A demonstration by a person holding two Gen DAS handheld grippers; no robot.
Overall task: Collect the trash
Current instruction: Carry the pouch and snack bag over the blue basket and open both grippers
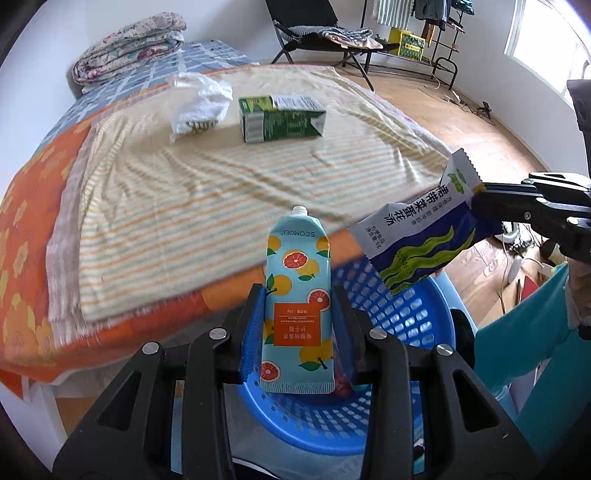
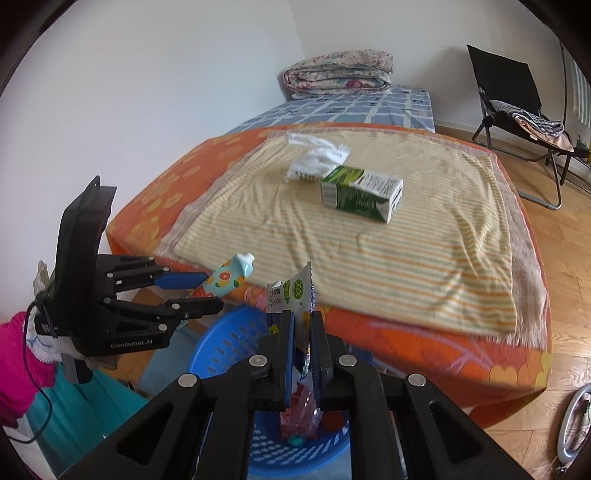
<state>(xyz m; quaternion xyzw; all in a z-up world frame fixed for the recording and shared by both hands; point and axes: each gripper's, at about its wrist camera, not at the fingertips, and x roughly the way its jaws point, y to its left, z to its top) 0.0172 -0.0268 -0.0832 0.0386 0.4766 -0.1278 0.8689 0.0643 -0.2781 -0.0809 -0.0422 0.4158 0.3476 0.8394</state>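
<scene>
My left gripper (image 1: 299, 295) is shut on a light-blue tube with orange fruit print (image 1: 297, 295) and holds it over the blue perforated basket (image 1: 406, 317). It also shows in the right wrist view (image 2: 207, 291), with the tube (image 2: 231, 275). My right gripper (image 2: 302, 321) is shut on a blue and white snack wrapper (image 2: 295, 291), seen in the left wrist view (image 1: 417, 236), above the basket (image 2: 221, 347). A green carton (image 1: 282, 118) (image 2: 362, 194) and a crumpled white plastic bag (image 1: 199, 107) (image 2: 314, 158) lie on the striped towel on the bed.
Red wrapper trash (image 2: 301, 413) lies in the basket. The bed has an orange cover (image 2: 424, 354) and a folded quilt (image 2: 338, 74) at its far end. A black folding chair (image 2: 517, 122) stands on the wood floor. A clothes rack (image 1: 424, 29) is by the window.
</scene>
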